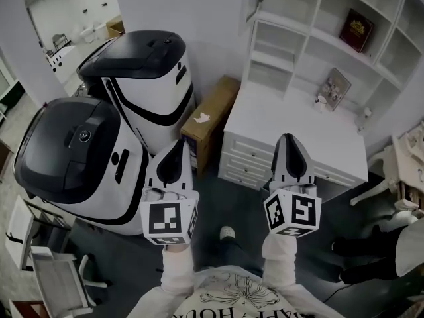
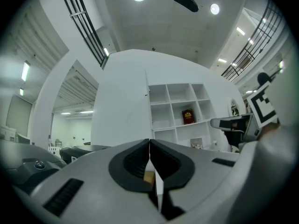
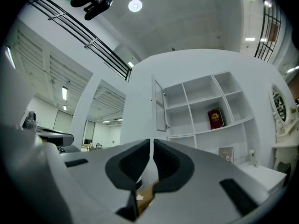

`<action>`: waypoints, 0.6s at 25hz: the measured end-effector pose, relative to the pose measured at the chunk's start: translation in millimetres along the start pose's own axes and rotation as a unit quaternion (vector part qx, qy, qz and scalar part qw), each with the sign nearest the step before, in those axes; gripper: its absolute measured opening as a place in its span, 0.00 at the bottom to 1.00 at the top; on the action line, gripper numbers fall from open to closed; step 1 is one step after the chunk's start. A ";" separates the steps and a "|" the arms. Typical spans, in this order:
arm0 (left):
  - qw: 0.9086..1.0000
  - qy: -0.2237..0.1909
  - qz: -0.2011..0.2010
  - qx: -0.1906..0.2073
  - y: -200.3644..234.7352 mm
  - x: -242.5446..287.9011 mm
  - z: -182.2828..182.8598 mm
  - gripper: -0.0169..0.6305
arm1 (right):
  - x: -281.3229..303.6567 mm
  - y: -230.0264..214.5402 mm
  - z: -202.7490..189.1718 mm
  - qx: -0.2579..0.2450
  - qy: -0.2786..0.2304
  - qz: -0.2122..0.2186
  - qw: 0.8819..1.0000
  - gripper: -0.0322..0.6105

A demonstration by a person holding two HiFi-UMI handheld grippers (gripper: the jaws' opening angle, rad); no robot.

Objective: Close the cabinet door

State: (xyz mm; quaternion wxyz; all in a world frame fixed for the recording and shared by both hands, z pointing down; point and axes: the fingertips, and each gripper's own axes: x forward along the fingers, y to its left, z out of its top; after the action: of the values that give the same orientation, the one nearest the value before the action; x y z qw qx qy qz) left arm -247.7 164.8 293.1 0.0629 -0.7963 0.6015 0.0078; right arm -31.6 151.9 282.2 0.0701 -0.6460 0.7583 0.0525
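In the head view, two big white-and-black machines fill the left side, one (image 1: 73, 158) at nine o'clock and the other (image 1: 149, 71) at eleven o'clock. A cardboard box (image 1: 211, 114) stands on the floor between the nearer machine and a white cabinet (image 1: 248, 161) with drawers.

The left gripper (image 1: 179, 144) is held out just left of centre, pointing toward twelve o'clock over the gap beside the box. Its jaws are pressed together with nothing between them.

The cabinet's shelves rise from one to two o'clock. The cabinet door (image 3: 160, 104) hangs at the top left corner of the shelves, swung open and seen nearly edge-on. It is well apart from both grippers.

The right gripper (image 1: 287, 138) is just right of centre, over the front of the white worktop (image 1: 331, 144). Its jaws are closed and hold nothing.

A dark red book (image 1: 356, 30) leans in a shelf compartment at two o'clock. A small picture frame (image 1: 336, 86) stands on the worktop below it.
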 end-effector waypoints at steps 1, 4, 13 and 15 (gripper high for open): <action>1.000 0.000 0.003 0.000 0.6 10.3 0.0 0.03 | 10.5 -4.5 -0.3 -0.001 0.000 0.002 1.000 0.06; 1.000 0.001 0.011 0.001 2.1 41.3 0.4 0.03 | 42.8 -18.1 -1.5 0.000 -0.001 0.008 1.000 0.06; 0.999 -0.008 0.035 0.003 -1.1 121.5 1.1 0.03 | 126.8 -53.4 -7.5 0.000 -0.010 0.032 0.999 0.07; 0.999 -0.008 0.040 0.003 -1.6 134.3 -1.1 0.03 | 140.8 -58.7 -11.4 0.000 -0.009 0.038 0.999 0.07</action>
State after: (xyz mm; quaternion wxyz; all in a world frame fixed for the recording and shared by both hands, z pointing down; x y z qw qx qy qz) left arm -209.1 36.6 282.5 0.0697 -0.7716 0.6321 0.0148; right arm 4.0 3.8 269.6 0.0751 -0.6163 0.7815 0.0607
